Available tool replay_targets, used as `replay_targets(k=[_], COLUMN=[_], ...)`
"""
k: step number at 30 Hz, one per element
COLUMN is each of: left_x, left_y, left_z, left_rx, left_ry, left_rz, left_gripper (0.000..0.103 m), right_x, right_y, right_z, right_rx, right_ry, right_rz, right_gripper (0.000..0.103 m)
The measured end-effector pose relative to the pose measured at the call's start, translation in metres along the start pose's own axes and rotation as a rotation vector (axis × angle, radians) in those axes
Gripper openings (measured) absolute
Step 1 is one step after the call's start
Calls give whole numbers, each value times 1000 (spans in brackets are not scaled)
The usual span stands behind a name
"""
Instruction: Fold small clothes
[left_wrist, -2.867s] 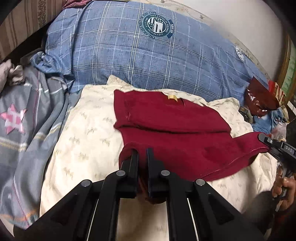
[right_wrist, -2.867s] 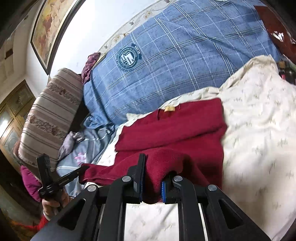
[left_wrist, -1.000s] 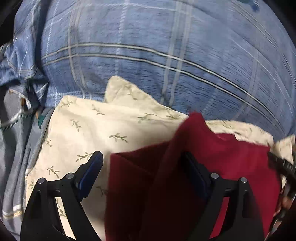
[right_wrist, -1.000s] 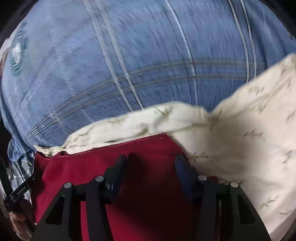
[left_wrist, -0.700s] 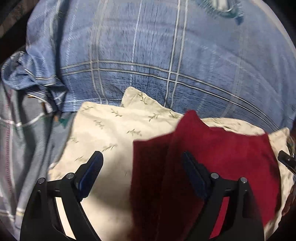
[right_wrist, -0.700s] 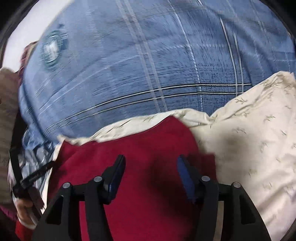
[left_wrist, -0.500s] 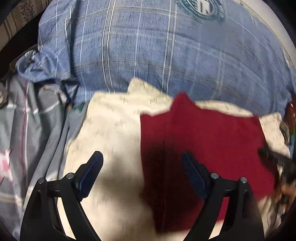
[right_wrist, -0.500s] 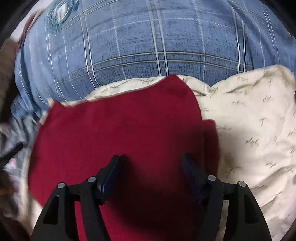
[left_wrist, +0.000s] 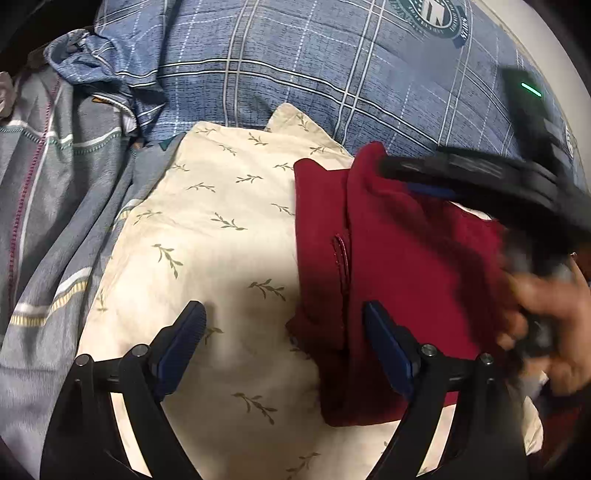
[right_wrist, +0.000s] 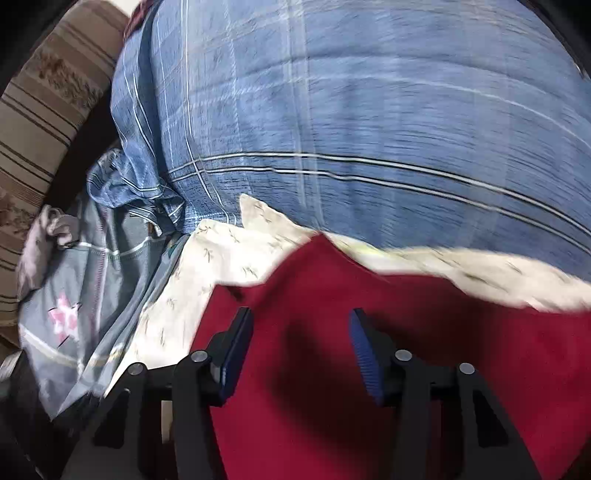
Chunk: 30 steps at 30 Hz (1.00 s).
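Note:
A dark red garment (left_wrist: 406, 266) lies folded on a cream leaf-print cloth (left_wrist: 207, 236). In the left wrist view my left gripper (left_wrist: 282, 314) hangs open above the garment's left edge. Its right finger is over the red fabric and its left finger over the cream cloth. My right gripper (right_wrist: 301, 325) hovers over the red garment (right_wrist: 369, 369), jaws closing with nothing pinched between the pads. In the left wrist view its blurred black body (left_wrist: 498, 177) crosses the garment's far right part, held by a hand (left_wrist: 554, 317).
A big blue plaid pillow (left_wrist: 332, 74) rises right behind the cream cloth. A grey quilt (right_wrist: 74, 295) with a pink star lies crumpled to the left. A brown striped cushion (right_wrist: 44, 110) stands at the far left.
Both grippers held the red garment earlier and have let go. The left gripper has drawn back, showing more of the cloth. The right gripper has swung left across the garment, tilting, and its jaws narrowed.

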<state>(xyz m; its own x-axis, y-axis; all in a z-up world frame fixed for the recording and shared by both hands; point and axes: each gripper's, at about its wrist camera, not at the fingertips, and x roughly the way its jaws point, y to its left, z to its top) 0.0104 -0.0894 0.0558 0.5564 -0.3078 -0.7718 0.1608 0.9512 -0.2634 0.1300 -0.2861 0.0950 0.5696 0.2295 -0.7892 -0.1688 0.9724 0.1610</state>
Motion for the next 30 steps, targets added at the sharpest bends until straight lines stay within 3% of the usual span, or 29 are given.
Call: replay_targets(k=[4, 6, 9, 13, 18, 22, 27, 30], left_x=[6, 6, 5, 3, 2, 2, 3, 2], left_y=[4, 4, 2, 0, 1, -2, 2, 3], left_z=[3, 3, 2, 0, -1, -3, -3, -2], left_rx=[-27, -25, -24, -7, -16, -10, -28, -44], left_ry=[19, 18, 16, 4, 6, -3, 4, 12], left_rz=[-23, -20, -15, 0, -3, 7, -13, -28], left_gripper=[90, 90, 90, 90, 90, 90, 90, 90], right_x=[55, 62, 59, 35, 8, 35, 23, 22], right_y=[7, 8, 12, 10, 19, 12, 7, 17], right_z=[10, 9, 8, 7, -7, -12, 0, 2], right_rx=[25, 18, -12, 48, -12, 45, 125, 103], right_ry=[86, 93, 94, 97, 52, 138, 159, 173], right_rz=[-51, -69, -84, -7, -16, -5, 36, 34], right_gripper=[53, 56, 56, 56, 72, 74, 77, 78])
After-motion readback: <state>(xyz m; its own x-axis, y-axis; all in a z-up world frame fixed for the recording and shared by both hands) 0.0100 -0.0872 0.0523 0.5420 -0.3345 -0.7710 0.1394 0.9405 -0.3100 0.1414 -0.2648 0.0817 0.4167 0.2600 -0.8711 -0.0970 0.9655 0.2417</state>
